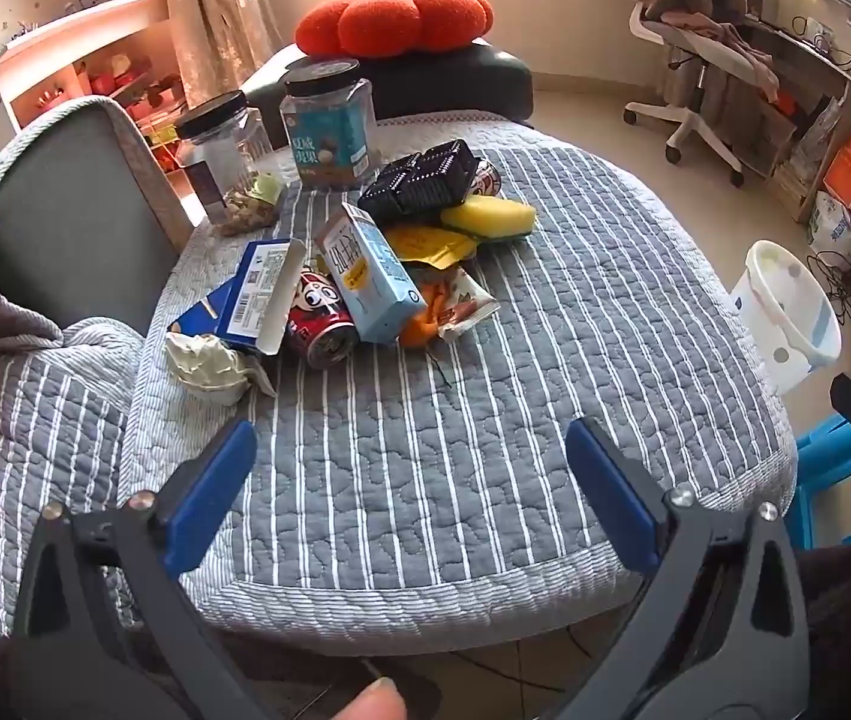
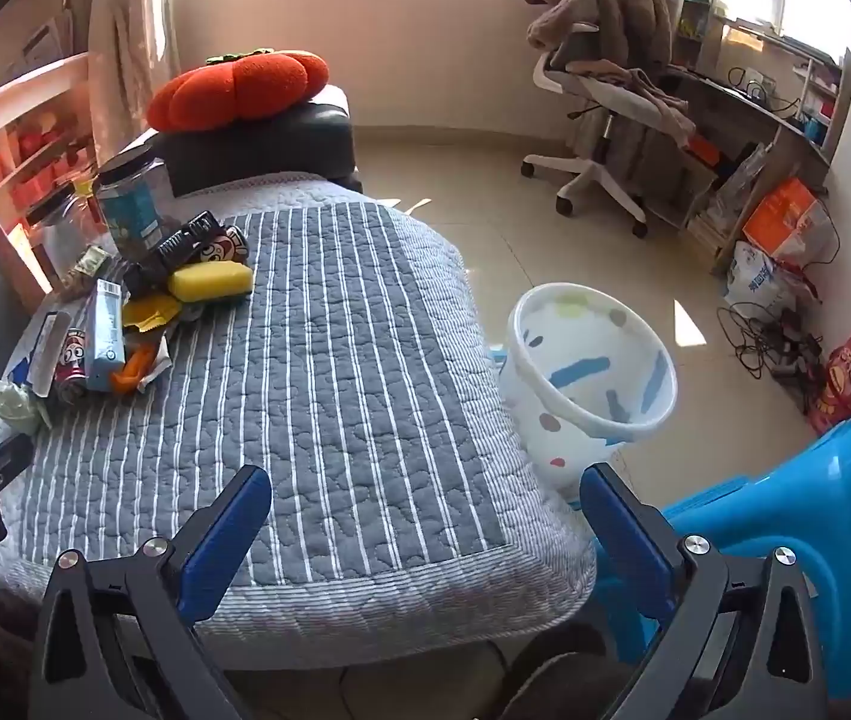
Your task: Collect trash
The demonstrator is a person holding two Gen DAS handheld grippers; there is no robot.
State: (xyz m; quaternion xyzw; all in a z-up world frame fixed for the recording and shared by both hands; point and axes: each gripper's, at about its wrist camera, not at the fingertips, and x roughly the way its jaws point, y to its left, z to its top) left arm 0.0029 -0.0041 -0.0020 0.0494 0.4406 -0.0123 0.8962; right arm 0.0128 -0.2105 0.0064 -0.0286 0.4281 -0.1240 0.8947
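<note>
A heap of trash lies on the grey striped quilt (image 1: 485,396): a light blue milk carton (image 1: 371,282), a red can (image 1: 320,324), a blue-and-white box (image 1: 257,294), crumpled paper (image 1: 206,363), a yellow sponge (image 1: 488,217), a black tray (image 1: 422,180) and snack wrappers (image 1: 461,300). My left gripper (image 1: 410,444) hangs open over the near quilt, short of the heap, nothing between its blue pads. My right gripper (image 2: 425,489) is open too, at the quilt's near right corner. A white spotted bin (image 2: 590,372) stands on the floor to the right.
Two black-lidded jars (image 1: 332,126) stand behind the heap, with a red pumpkin cushion (image 1: 395,18) on a black stool beyond. A blue plastic stool (image 2: 797,516) sits near the bin. A draped office chair (image 2: 599,96), a desk and cables fill the far right.
</note>
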